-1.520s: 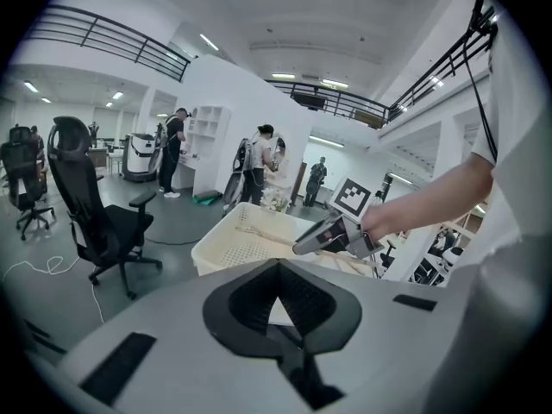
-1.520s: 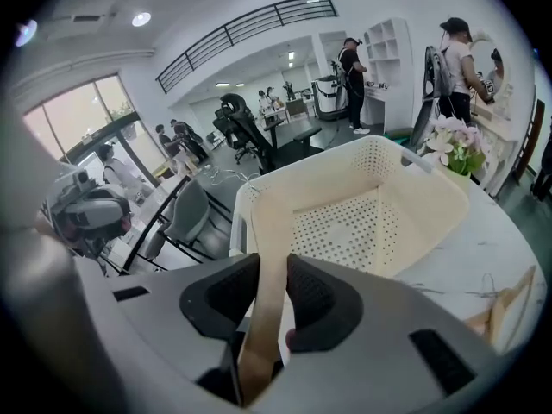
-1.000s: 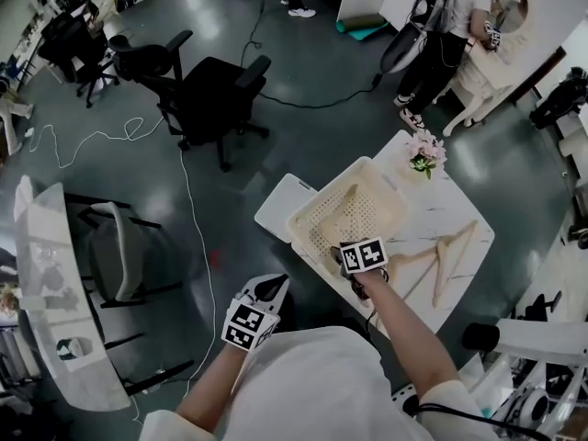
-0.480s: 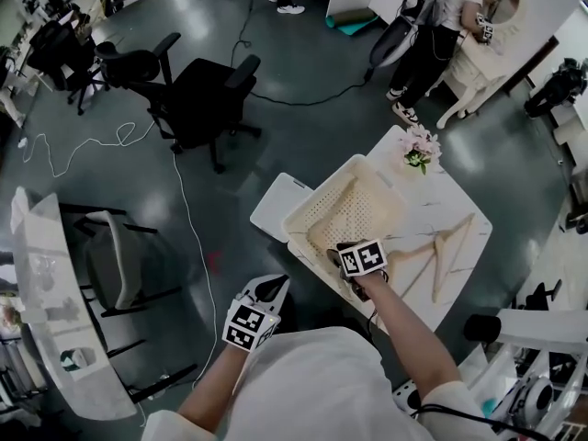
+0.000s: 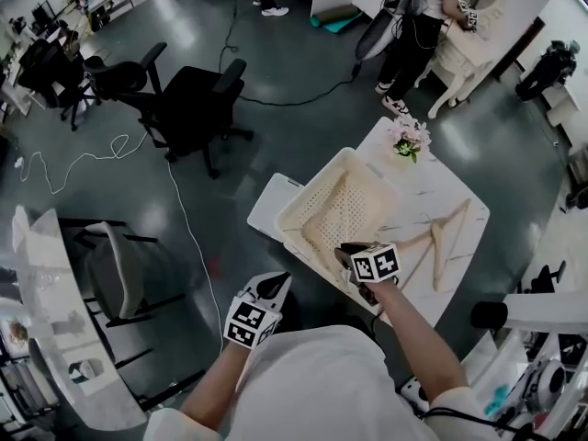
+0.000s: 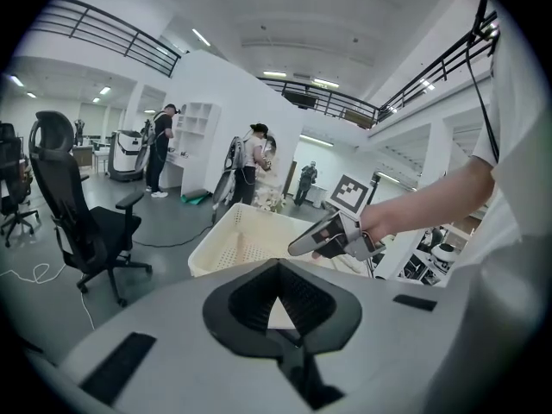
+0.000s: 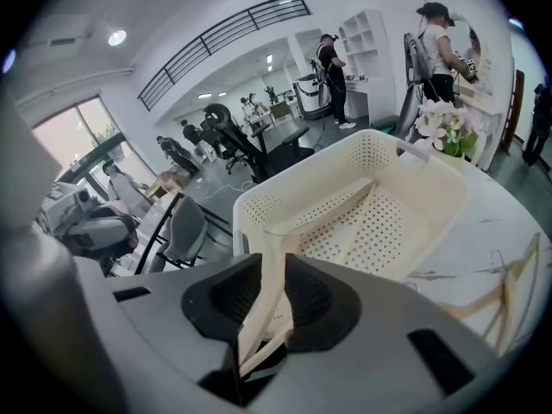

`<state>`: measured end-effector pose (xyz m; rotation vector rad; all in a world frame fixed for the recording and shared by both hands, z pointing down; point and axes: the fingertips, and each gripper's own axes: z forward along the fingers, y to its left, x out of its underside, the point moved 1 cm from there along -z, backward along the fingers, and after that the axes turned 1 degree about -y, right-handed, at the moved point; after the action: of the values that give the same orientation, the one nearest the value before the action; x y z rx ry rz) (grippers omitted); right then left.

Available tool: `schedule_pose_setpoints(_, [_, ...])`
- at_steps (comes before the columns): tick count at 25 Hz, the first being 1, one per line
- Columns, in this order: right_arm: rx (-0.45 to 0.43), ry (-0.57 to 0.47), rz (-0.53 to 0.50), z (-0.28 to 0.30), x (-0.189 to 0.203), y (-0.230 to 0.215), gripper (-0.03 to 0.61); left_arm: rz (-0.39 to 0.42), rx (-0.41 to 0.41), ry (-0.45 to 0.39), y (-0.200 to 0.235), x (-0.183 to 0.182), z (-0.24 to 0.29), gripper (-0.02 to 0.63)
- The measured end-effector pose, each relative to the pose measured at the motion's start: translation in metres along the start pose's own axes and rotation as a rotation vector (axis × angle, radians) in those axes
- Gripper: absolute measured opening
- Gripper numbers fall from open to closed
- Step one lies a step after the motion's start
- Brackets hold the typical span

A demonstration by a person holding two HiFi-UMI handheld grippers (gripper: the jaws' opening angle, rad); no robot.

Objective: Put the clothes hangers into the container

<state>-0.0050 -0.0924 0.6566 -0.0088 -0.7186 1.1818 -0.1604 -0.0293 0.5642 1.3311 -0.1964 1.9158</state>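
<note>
One wooden hanger (image 7: 336,207) sits in my right tongs (image 7: 269,266), whose jaws have just been closing and now pinch its near end. The rest of it slants over the rim and down into the cream perforated basket (image 7: 255,210) at the near left of the bench (image 5: 450,191).

I judge the step in hand to be seating this hanger in the basket. Next I need to ease it forward and lower it until it lies on the basket floor, then let go.

Two more wooden hangers (image 5: 437,255) lie on the bench to the right of the basket, not yet loaded. My left tongs (image 6: 278,270) are closed with nothing in them, held off the bench to its near left.

Pink flowers (image 5: 405,138) stand at the far corner just beyond the basket, clear of my path. The basket's near rim looks like the only thing the hanger could catch on. A black office chair (image 5: 197,99) sits well off to the left on the floor.
</note>
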Motion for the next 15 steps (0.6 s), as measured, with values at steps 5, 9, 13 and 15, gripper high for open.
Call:
schedule_pose_setpoints(5, [-0.023, -0.085, 0.03, -0.033, 0.007, 0.004, 0.061, 0.005, 0.039, -0.02, -0.008, -0.007, 0.005, 0.008])
schedule_pose_setpoints(9, [-0.026, -0.174, 0.081, -0.065, 0.012, 0.005, 0.043, 0.01, 0.086, -0.044, -0.021, -0.015, 0.01, 0.008])
schedule_pose_setpoints(13, [-0.027, -0.255, 0.1, -0.092, 0.02, 0.006, 0.031, 0.027, 0.112, -0.029, -0.033, -0.019, 0.018, 0.008])
schedule_pose_setpoints(15, [-0.021, -0.297, 0.11, -0.103, 0.025, 0.003, 0.026, 0.042, 0.138, -0.026, -0.043, -0.023, 0.022, 0.008])
